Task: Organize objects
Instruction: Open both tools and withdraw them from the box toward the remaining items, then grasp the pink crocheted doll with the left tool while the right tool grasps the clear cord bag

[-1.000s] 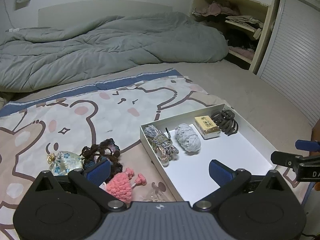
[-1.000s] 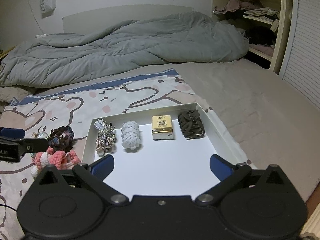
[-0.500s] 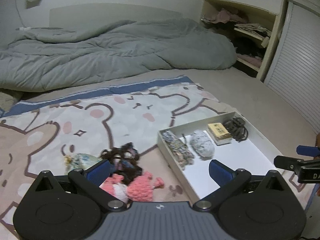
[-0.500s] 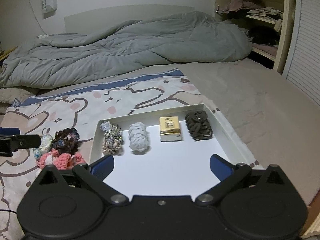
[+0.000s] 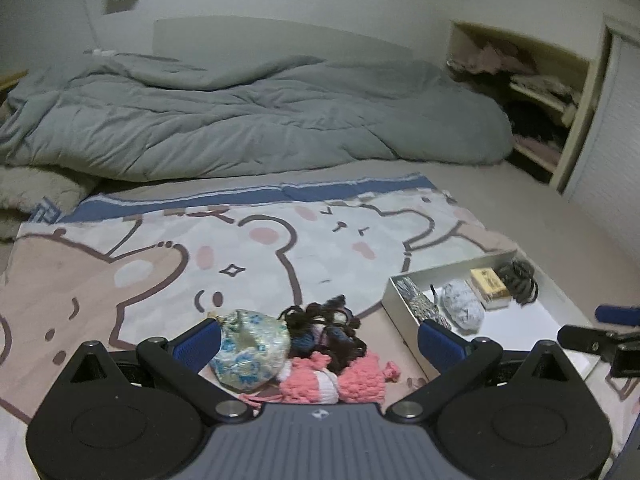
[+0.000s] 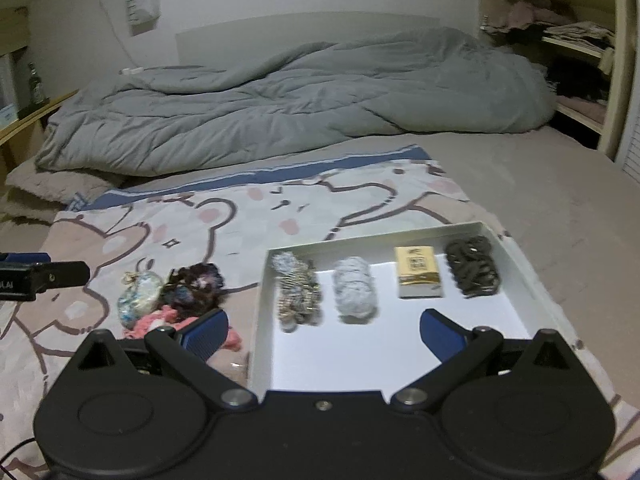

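Observation:
A white tray (image 6: 532,288) lies on the bed and holds a striped scrunchie (image 6: 298,294), a pale knitted one (image 6: 354,290), a small yellow box (image 6: 418,272) and dark hair ties (image 6: 472,266). Left of the tray is a pile: a blue floral pouch (image 5: 250,350), a dark scrunchie (image 5: 324,326) and a pink knitted piece (image 5: 352,378). My left gripper (image 5: 318,340) is open, its jaws to either side of the pile. My right gripper (image 6: 324,328) is open and empty over the tray's front left. The tray also shows in the left wrist view (image 5: 536,320).
A bear-print blanket (image 5: 240,256) covers the near bed. A rumpled grey duvet (image 5: 240,128) lies behind it. Shelves with clothes (image 6: 560,40) stand at the back right. The left gripper's fingers (image 6: 44,278) show at the left edge of the right wrist view.
My left gripper has swung left from the tray to the pile, which now sits between its jaws. My right gripper has shifted slightly left. Both stayed open.

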Available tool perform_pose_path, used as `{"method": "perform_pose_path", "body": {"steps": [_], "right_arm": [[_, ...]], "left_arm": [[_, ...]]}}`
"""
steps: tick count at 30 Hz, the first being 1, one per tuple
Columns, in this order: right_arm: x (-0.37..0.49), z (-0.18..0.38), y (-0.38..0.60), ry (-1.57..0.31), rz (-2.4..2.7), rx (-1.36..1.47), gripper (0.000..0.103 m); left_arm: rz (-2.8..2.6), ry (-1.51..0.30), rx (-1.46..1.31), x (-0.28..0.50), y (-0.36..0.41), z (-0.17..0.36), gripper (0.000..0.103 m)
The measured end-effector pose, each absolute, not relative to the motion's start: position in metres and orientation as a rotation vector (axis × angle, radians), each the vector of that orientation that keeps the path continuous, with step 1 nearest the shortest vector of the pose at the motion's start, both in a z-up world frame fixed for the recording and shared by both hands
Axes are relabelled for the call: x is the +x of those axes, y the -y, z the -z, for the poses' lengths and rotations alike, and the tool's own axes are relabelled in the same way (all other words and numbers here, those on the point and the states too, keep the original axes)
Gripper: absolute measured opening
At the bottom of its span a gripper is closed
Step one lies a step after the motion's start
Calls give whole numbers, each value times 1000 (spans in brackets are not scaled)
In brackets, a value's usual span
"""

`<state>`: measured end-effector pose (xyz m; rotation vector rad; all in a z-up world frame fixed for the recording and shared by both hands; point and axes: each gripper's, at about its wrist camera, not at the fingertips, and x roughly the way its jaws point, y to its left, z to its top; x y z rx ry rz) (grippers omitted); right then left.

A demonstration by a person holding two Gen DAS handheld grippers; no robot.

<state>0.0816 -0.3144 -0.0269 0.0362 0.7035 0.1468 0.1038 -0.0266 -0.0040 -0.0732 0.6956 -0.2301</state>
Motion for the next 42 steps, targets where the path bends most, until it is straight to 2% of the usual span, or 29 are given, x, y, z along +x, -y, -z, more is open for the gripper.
{"method": "perform_pose_path", "body": {"steps": [7, 12, 15, 17, 20, 23, 33, 34, 36, 37, 42], "right_arm": [[89, 25, 286, -702, -214, 23, 103], [100, 27, 268, -719, -266, 32, 103], [111, 30, 255, -748, -285, 14, 103], [118, 33, 248, -766, -310, 9, 97], [127, 43, 239, -799, -338, 8, 88], [132, 55, 235, -842, -371, 9, 83], [137, 74, 231, -925, -455, 4, 80], [136, 75, 231, -929, -461, 0, 80], [136, 78, 229, -942, -476, -11, 80], [136, 79, 228, -946, -483, -17, 80], [132, 86, 222, -977, -510, -43, 80]], "left_arm": [[158, -713, -128, 107, -4, 5, 100], [171, -743, -130, 109, -16, 15, 81], [208, -772, -113, 112, -16, 24, 65], [239, -804, -115, 115, -14, 33, 56], [277, -851, -96, 121, -7, 48, 52], [307, -902, -71, 128, 3, 66, 51], [342, -1019, 96, 145, 34, 119, 50], [337, -1025, 108, 147, 34, 123, 48], [329, -1040, 127, 150, 35, 129, 35], [330, -1053, 130, 152, 34, 131, 24], [335, -1067, 108, 152, 30, 132, 23]]}}
